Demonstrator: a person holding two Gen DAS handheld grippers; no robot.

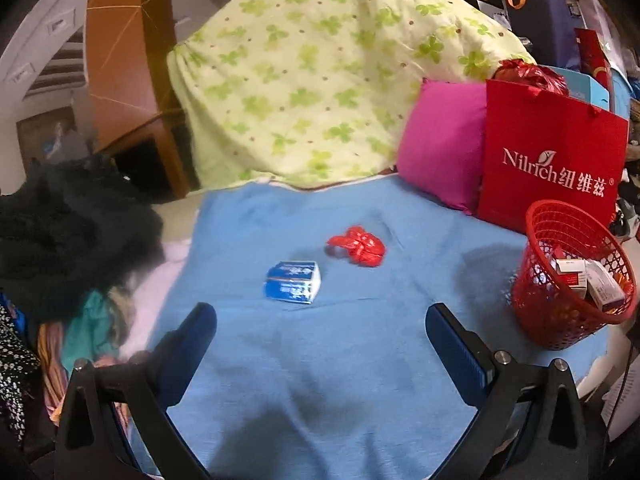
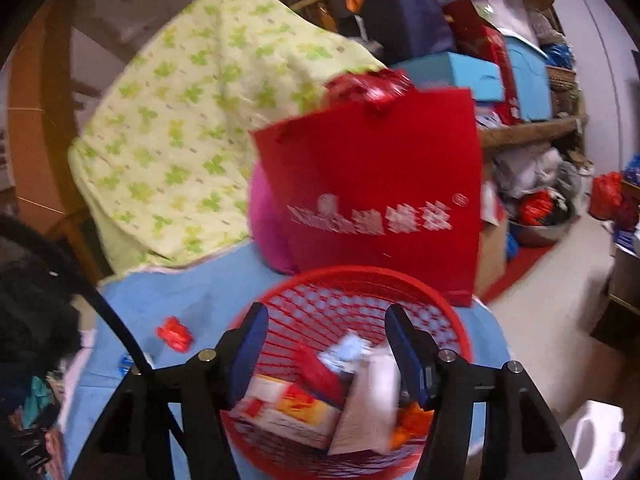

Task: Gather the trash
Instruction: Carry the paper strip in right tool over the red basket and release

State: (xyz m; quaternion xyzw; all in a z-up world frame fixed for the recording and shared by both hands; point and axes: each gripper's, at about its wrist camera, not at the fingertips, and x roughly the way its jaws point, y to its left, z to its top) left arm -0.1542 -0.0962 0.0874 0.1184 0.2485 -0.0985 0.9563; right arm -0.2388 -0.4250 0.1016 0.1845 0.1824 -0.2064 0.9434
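Observation:
On the blue sheet [image 1: 320, 380] lie a blue and white box [image 1: 293, 282] and, just behind it, a crumpled red wrapper [image 1: 357, 246]. My left gripper [image 1: 320, 314] hovers open in front of them, nothing between its fingers. A red mesh basket [image 1: 536, 216] stands at the right with several small cartons [image 1: 592, 280] inside. My right gripper [image 2: 327, 314] hangs open directly above that basket [image 2: 352, 270]. A blurred white carton [image 2: 372, 396] lies among the others in the basket below the fingers, and the pads do not touch it. The red wrapper [image 2: 175, 333] shows to the left.
A red paper bag [image 1: 552, 160] and a pink pillow [image 1: 440, 144] stand behind the basket. A green-flowered quilt [image 1: 304, 80] rises at the back. Dark clothes [image 1: 60, 232] pile up on the left. Boxes and bags clutter the floor [image 2: 540, 208] to the right.

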